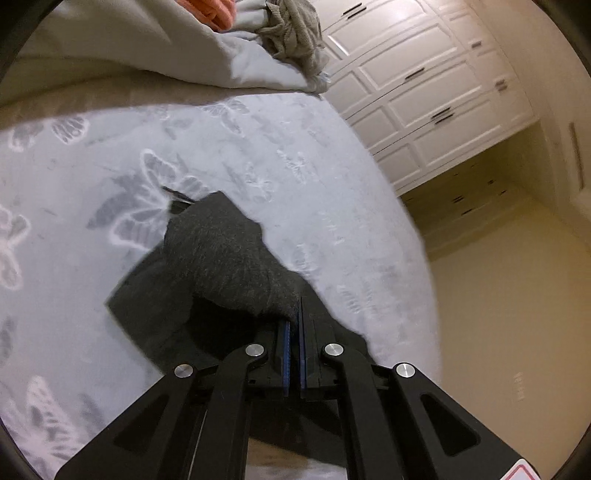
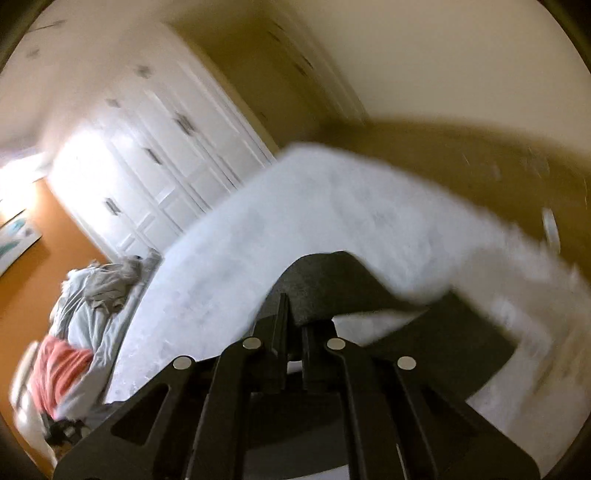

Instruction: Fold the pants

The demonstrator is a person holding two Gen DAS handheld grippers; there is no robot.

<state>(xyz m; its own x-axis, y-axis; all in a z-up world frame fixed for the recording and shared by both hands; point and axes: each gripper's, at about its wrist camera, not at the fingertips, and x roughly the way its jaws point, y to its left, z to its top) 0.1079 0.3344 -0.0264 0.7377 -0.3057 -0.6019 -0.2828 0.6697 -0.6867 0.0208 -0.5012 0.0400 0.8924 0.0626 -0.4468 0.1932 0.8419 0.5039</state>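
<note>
Dark grey pants (image 1: 221,254) lie partly folded on a pale bedspread with butterfly prints (image 1: 110,166). My left gripper (image 1: 294,314) is shut on an edge of the pants and lifts it, so the cloth humps up over the layer below. In the blurred right wrist view, my right gripper (image 2: 295,310) is shut on another raised part of the pants (image 2: 332,280), above the bedspread (image 2: 295,206).
A crumpled grey duvet (image 1: 221,55), an orange cloth (image 1: 218,11) and a grey-brown garment (image 1: 295,33) lie at the far end of the bed. White cupboard doors (image 1: 413,74) stand beyond the bed's edge, with bare floor (image 1: 498,295) beside it.
</note>
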